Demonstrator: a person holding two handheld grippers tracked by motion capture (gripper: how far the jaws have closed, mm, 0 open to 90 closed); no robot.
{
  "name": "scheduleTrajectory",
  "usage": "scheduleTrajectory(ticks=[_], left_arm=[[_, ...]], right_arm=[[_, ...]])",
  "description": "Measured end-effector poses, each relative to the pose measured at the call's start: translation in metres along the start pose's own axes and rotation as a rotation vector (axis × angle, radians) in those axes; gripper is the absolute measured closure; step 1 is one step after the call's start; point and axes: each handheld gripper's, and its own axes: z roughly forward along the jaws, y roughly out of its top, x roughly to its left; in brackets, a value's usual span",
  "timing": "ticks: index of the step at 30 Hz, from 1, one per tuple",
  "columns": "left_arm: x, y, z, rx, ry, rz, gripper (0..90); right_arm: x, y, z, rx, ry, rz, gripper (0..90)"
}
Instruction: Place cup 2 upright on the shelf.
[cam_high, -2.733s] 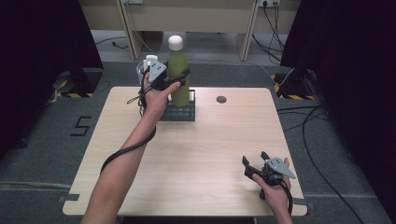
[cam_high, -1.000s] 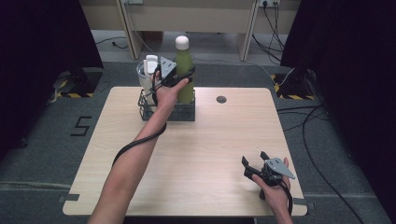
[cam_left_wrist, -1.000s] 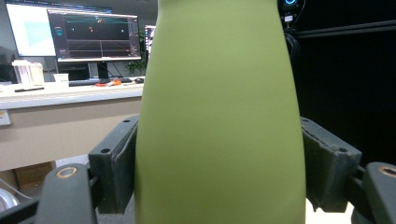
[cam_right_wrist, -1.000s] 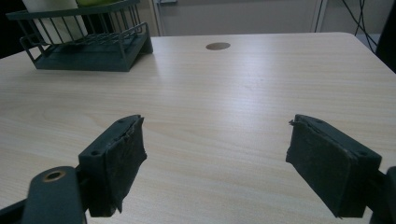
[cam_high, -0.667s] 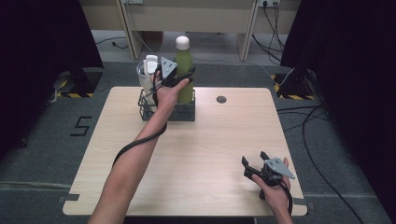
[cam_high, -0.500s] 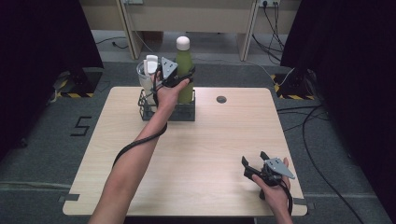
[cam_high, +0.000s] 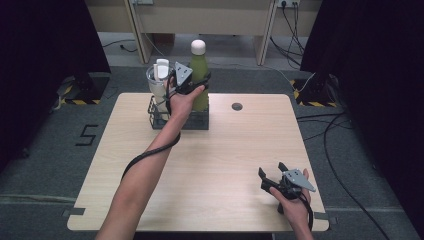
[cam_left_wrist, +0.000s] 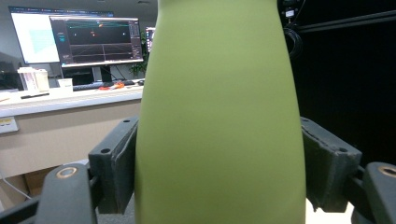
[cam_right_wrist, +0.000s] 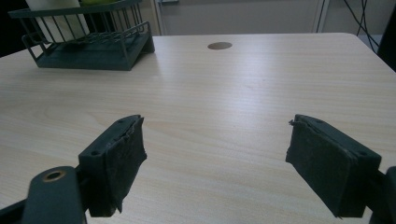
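Green bottle gripped, not yet set down

My left gripper (cam_high: 192, 85) clamps the bottle (cam_high: 199, 75) above the rack (cam_high: 180, 120); my right gripper (cam_high: 272, 179) rests open, empty.

Between the left gripper's (cam_left_wrist: 219, 186) jaws the green bottle (cam_left_wrist: 219, 116) runs off the top and bottom edges of the left gripper view, so its cap and base are cut away; behind the right gripper's (cam_right_wrist: 224, 177) jaws the wire rack (cam_right_wrist: 88, 42) is clipped at the top edge; the white cup (cam_right_wrist: 53, 4) in it shows as a sliver.
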Motion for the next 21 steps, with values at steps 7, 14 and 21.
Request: scheduleTrajectory(ticks=[7,14,21], left_arm=[[0.000,-0.005,0.003,0.015,0.007,-0.002,23.8],[0.000,-0.009,0.005,0.025,0.010,0.005,23.8],[-0.001,-0.013,0.006,0.035,0.013,0.013,23.8]], right_arm=[[0.000,0.000,0.000,-0.001,0.001,0.000,18.6],[0.000,0.000,0.000,0.000,0.001,-0.002,18.6],[0.000,0.000,0.000,0.000,0.001,-0.003,18.6]])
